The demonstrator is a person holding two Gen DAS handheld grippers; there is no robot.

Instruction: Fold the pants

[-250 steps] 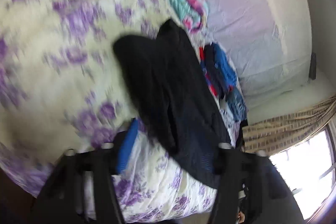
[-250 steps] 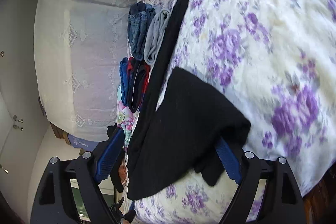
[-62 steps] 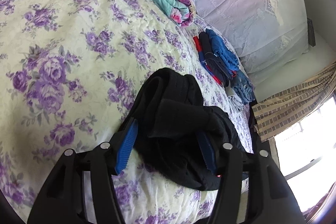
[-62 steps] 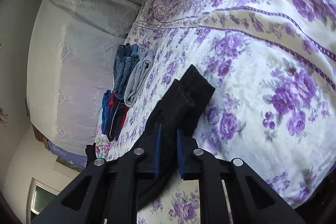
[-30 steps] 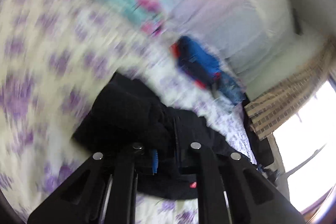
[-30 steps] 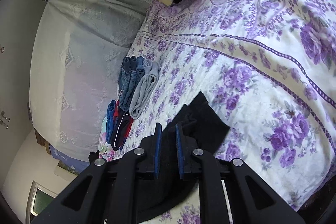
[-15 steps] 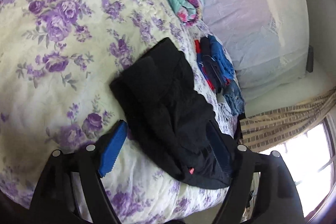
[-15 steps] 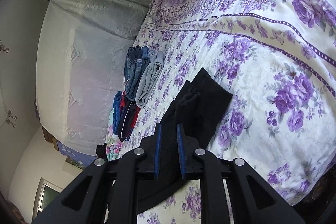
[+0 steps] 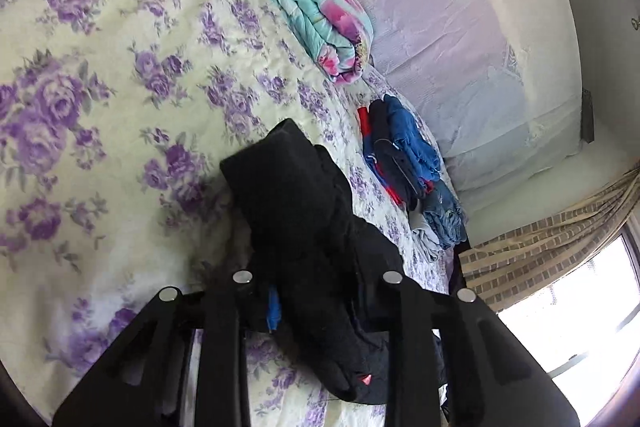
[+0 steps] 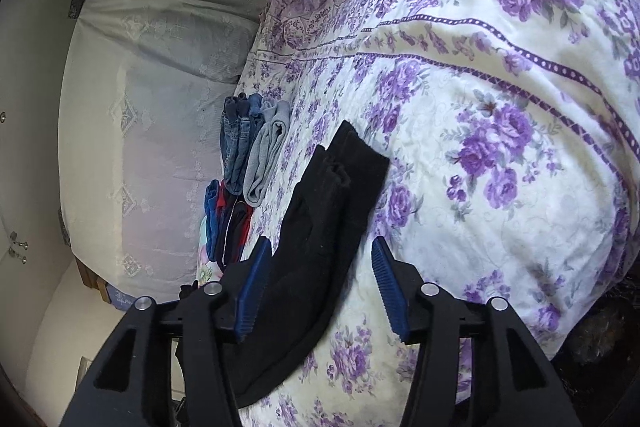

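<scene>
Black pants [image 9: 304,211] lie bunched on the floral bedspread [image 9: 120,67], folded end toward 12 o'clock. Left tool [image 9: 316,307] has just been closing, its jaws pinched on the pants' near end. Right tool [image 10: 320,291] has just been opening; its blue pads [image 10: 386,291] stand clear, cloth lying loose between. Folded clothes [image 10: 248,163] stacked at 10 o'clock.

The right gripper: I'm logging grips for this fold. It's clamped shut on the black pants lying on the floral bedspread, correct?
Not quite. In the right wrist view the right gripper is open: its jaws have just been opening, and both blue pads stand clear of the black pants between them. The pants do lie on the floral bedspread.
</scene>
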